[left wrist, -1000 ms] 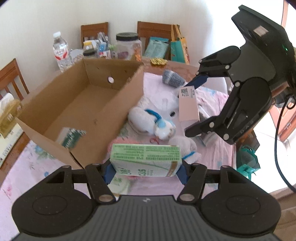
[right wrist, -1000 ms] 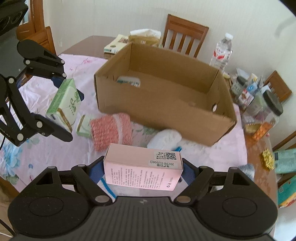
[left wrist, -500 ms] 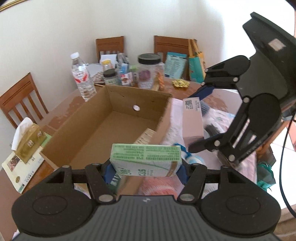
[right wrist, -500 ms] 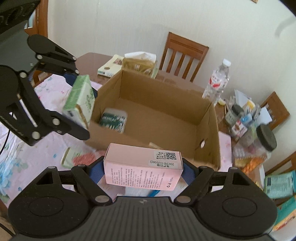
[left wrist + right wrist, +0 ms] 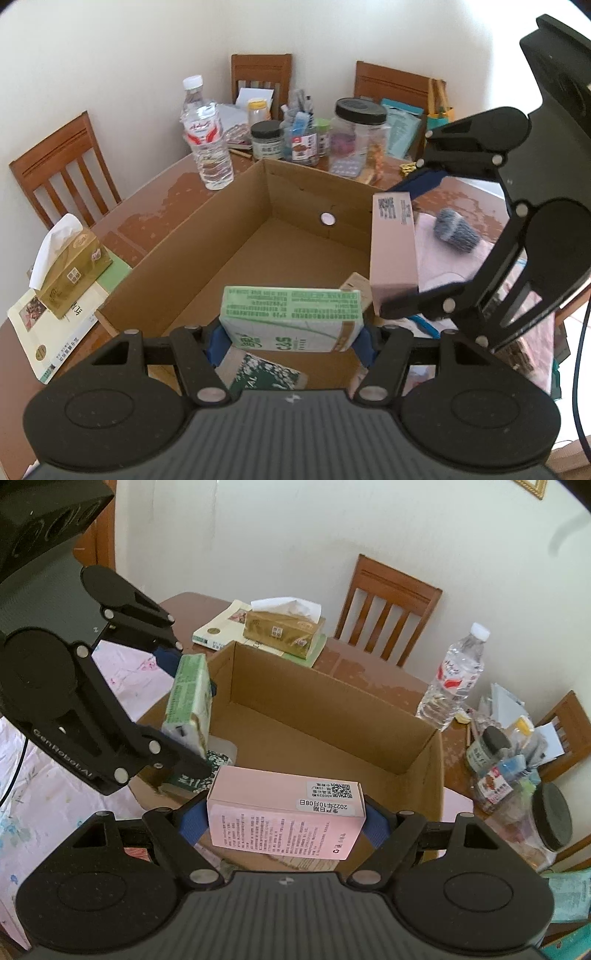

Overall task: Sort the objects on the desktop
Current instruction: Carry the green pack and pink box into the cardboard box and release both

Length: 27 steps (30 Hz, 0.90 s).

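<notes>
Both grippers have swung from over the pink cloth to above the cardboard box [image 5: 236,236], which now fills the middle of each view. Box sits mid-table, open top, w/ a dark green packet [image 5: 264,374] already lying at its near end.

Left gripper [image 5: 291,334] is clamped on the green carton [image 5: 290,319], long axis crosswise btwn the fingers, hanging over the box's near end. Right gripper [image 5: 284,818] is clamped on the pink carton [image 5: 284,810], same crosswise hold, over the box's right wall (just inside the rim, I'd judge).

Key relation: box floor lies straight below both cartons, so the next move looks like a plain drop; left one sits nearer the packet, could land on it.
</notes>
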Available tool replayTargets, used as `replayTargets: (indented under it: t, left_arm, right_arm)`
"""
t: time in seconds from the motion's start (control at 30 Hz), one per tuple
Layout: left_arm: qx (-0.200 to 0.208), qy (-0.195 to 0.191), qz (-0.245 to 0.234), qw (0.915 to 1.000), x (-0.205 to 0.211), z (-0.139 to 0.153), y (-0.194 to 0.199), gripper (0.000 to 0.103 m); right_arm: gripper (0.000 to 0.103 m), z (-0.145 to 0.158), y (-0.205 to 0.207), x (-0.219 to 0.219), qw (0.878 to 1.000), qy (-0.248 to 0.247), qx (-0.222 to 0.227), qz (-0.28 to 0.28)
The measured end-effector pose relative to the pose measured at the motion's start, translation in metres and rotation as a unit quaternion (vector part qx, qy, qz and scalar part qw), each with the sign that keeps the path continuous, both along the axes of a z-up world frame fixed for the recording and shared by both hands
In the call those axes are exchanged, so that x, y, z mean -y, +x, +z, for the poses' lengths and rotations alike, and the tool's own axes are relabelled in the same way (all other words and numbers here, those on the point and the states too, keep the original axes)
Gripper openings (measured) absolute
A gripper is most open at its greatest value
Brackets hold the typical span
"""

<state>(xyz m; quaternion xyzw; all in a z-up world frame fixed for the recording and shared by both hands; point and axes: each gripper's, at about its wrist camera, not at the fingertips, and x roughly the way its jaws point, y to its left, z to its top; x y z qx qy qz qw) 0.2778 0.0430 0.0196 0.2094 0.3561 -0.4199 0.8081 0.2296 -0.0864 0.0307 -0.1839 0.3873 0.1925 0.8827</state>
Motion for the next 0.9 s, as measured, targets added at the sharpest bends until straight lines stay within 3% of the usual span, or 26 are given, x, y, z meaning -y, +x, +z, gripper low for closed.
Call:
replayTargets:
  t: [0.17,0.3,0.53,0.9]
  left_arm:
    - [-0.002,0.002,0.014,0.9999,0.006,-0.006,0.016,0.065]
    - [0.013,0.014,0.030,0.9994,0.011,-0.008,0.022,0.087]
    - [0.006,0.012,0.037,0.9992,0.009,-0.006,0.023,0.090]
    - [0.023,0.012,0.034,0.9991,-0.012,0.008,-0.007,0.095]
  right_arm:
    - [0.086,-0.009,0.018,0.004,1.000,0.004,-0.004,0.001]
    - [0.095,-0.014,0.027,0.007,1.000,0.006,-0.003,-0.007]
    - [0.102,-0.016,0.022,0.008,1.000,0.002,0.002,-0.010]
    - [0.103,-0.005,-0.010,-0.007,1.000,0.003,0.009,-0.017]
